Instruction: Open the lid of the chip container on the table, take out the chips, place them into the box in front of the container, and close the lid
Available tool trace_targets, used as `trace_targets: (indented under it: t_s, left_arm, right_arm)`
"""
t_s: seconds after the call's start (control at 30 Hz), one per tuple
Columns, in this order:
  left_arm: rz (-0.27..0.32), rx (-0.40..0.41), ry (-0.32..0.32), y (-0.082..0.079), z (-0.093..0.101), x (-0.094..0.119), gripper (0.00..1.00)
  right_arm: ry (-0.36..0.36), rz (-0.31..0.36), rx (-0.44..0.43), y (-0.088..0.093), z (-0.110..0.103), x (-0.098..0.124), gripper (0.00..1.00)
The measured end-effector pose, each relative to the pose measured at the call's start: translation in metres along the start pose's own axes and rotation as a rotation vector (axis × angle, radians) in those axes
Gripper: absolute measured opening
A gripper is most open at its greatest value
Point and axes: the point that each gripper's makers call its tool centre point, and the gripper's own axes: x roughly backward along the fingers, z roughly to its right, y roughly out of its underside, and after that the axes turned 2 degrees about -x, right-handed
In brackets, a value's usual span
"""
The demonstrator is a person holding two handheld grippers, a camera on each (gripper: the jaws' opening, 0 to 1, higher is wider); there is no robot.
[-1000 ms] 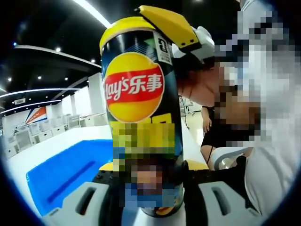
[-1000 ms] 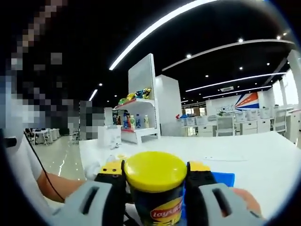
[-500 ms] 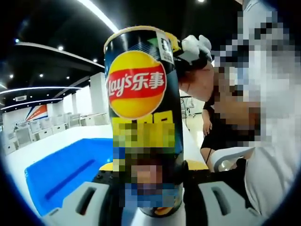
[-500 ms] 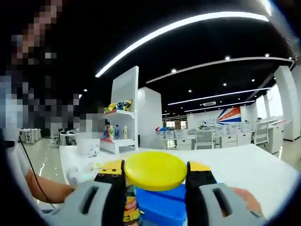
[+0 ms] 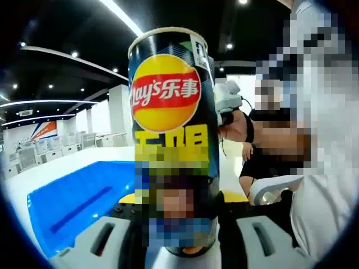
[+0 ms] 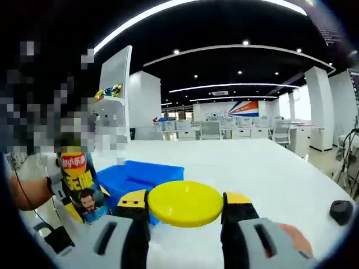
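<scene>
Yellow lid (image 6: 185,203) in right tongs (image 6: 185,216), off chip can (image 5: 171,140) in left tongs (image 5: 175,224).

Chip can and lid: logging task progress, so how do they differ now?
The chip can stands upright and open-topped, clamped in the left gripper; the yellow lid lies flat, off the can, in the right gripper. The can is tall and printed, the lid plain. Both are gripped.

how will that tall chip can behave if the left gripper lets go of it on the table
The chip can is tall and narrow, so it would probably tip easily if nudged. It is round, so once down it would likely roll. With the yellow lid off in the right gripper, chips could spill.
</scene>
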Motion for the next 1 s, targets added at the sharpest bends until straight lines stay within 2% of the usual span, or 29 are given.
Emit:
trace_targets:
  t_s: [0.27, 0.3, 0.37, 0.43, 0.67, 1.0]
  left_arm:
    - [-0.002, 0.006, 0.004, 0.001, 0.000, -0.002, 0.49]
    - [-0.003, 0.006, 0.004, 0.001, 0.000, -0.002, 0.49]
    - [-0.010, 0.001, 0.007, 0.001, 0.001, -0.003, 0.49]
    - [-0.011, 0.001, 0.011, 0.001, 0.001, -0.003, 0.49]
    - [-0.002, 0.009, 0.010, 0.001, 0.001, -0.003, 0.49]
    - [-0.001, 0.030, 0.006, 0.002, 0.001, -0.003, 0.48]
  right_arm:
    - [0.025, -0.099, 0.019, 0.036, 0.010, -0.008, 0.44]
    - [0.032, -0.113, 0.028, 0.040, 0.017, -0.009, 0.44]
    - [0.051, -0.114, 0.111, 0.043, 0.018, -0.008, 0.44]
    - [0.079, -0.169, 0.150, 0.054, 0.022, -0.008, 0.45]
    - [0.041, -0.230, 0.139, 0.077, 0.025, -0.012, 0.45]
    - [0.037, -0.260, 0.123, 0.089, 0.037, -0.016, 0.45]
